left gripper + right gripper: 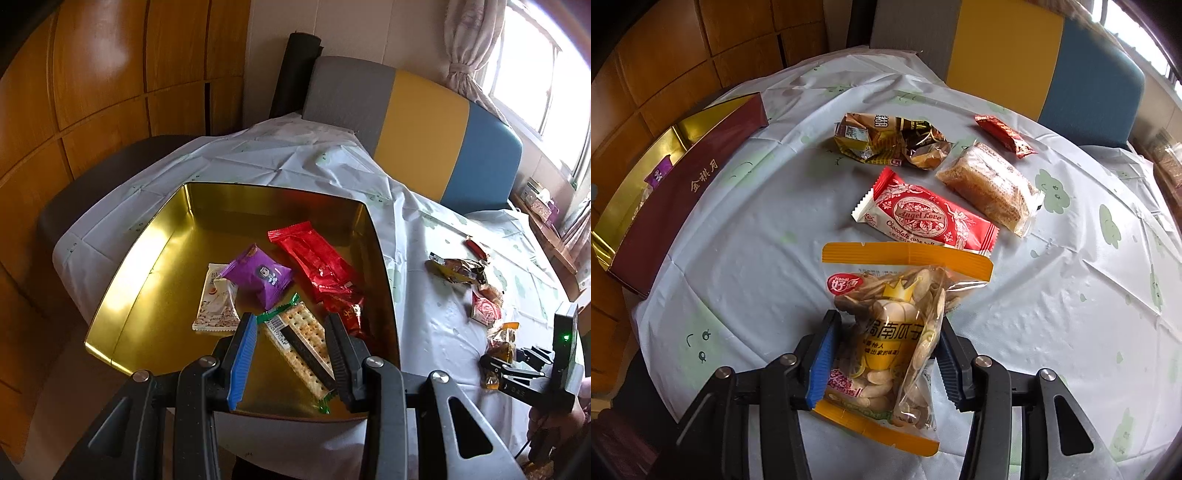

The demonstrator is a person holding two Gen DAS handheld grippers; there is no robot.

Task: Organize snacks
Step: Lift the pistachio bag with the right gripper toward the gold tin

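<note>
Two grippers at work: the left gripper point(290, 325) hangs released above the gold tin point(122, 295), while the right gripper point(886, 326) clasps the seed packet point(886, 332) on the tabletop point(1071, 314), best lifted clear before crossing the tin's wall.

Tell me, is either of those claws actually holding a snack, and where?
The right gripper squeezes the bag of seeds across its middle. The left gripper holds nothing, open above the gold tin.
</note>
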